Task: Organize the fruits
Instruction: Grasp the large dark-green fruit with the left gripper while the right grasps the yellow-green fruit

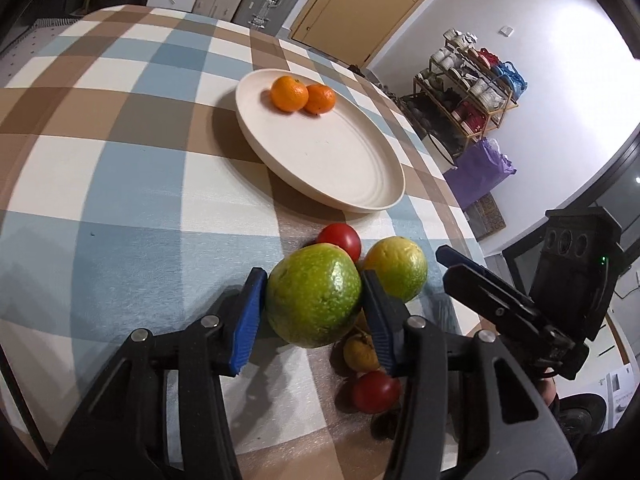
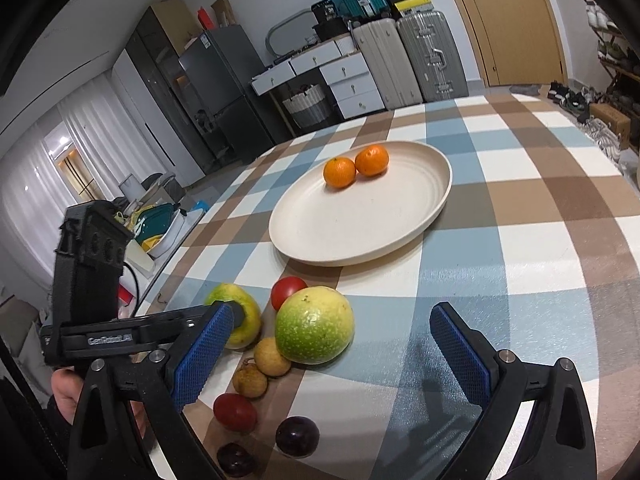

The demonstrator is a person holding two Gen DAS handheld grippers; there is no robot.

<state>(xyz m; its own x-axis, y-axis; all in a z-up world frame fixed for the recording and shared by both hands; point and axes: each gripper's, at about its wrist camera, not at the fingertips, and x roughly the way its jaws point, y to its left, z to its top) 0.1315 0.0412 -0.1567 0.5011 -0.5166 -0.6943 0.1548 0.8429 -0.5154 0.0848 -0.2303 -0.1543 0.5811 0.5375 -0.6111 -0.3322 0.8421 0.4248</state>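
A cream plate (image 1: 340, 176) (image 2: 344, 232) on the checked tablecloth holds two oranges (image 1: 289, 93) (image 2: 339, 172). My left gripper (image 1: 314, 300) has its blue pads against both sides of a large green fruit (image 1: 313, 296) near the table's edge. In the right wrist view a second such fruit (image 2: 315, 325) lies free. A yellow-green fruit (image 1: 396, 266) (image 2: 240, 316), two red tomatoes (image 1: 340, 240) (image 2: 287, 291), small yellow-brown fruits (image 2: 273, 356) and two dark plums (image 2: 297, 437) lie close by. My right gripper (image 2: 332, 354) is open and empty above them.
The table's edge runs just past the loose fruit. A shoe rack (image 1: 468, 88) and a purple bag (image 1: 480, 172) stand beyond it. Suitcases (image 2: 428, 56), drawers (image 2: 348, 80) and a fridge (image 2: 216, 88) line the far wall.
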